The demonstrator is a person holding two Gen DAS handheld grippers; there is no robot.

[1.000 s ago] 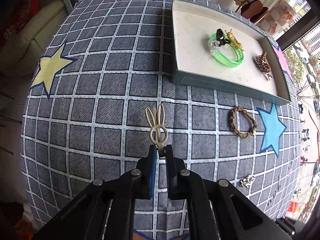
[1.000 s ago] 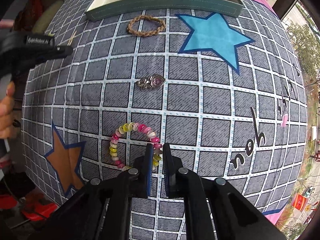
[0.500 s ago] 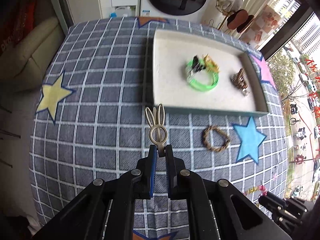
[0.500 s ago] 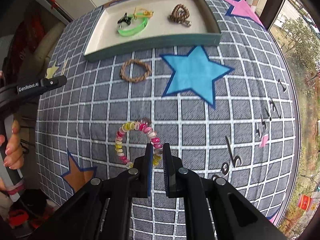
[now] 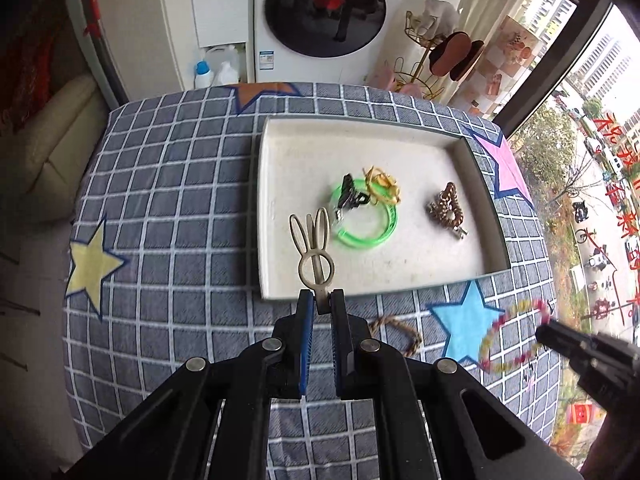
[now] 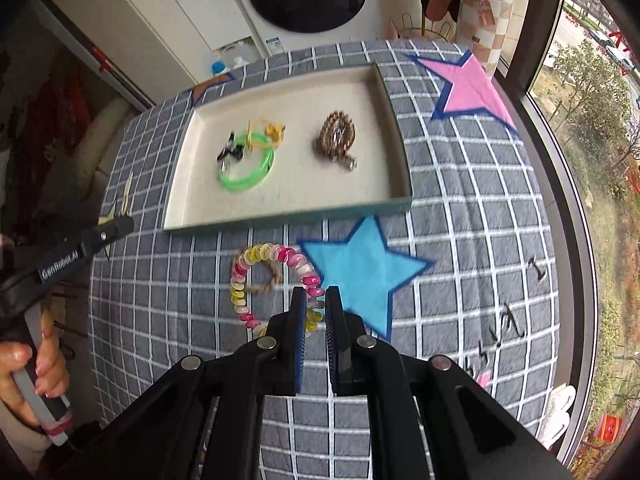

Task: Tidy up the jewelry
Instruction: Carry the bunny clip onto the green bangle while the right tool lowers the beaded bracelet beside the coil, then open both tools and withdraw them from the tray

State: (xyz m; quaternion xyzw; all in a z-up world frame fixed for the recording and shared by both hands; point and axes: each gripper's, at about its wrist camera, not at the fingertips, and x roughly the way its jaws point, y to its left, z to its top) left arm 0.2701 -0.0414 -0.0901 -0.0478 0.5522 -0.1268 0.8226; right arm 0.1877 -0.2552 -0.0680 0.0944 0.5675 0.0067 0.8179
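My left gripper [image 5: 319, 305] is shut on a beige rabbit-ear hair clip [image 5: 313, 245], held in the air above the near left part of the white tray [image 5: 280, 292]. My right gripper [image 6: 316, 305] is shut on a pink and yellow beaded bracelet [image 6: 256, 256], held above the cloth in front of the tray [image 6: 288, 214]. In the tray lie a green bangle [image 5: 366, 224] with a black clip [image 5: 350, 196] and a yellow piece [image 5: 382, 186], and a brown beaded bracelet [image 5: 446, 208]. A braided rope bracelet [image 5: 400, 330] lies on the cloth near the tray's front edge.
The checked grey cloth with coloured stars [image 6: 360, 268] covers the table. A washing machine [image 5: 320, 12] and a wire rack [image 5: 432, 52] stand beyond the far edge. A window [image 6: 592, 80] runs along the right side.
Both grippers have risen and moved toward the tray with their loads. The hair clip now hangs over the tray's near left part. The beaded bracelet has lifted off the cloth.
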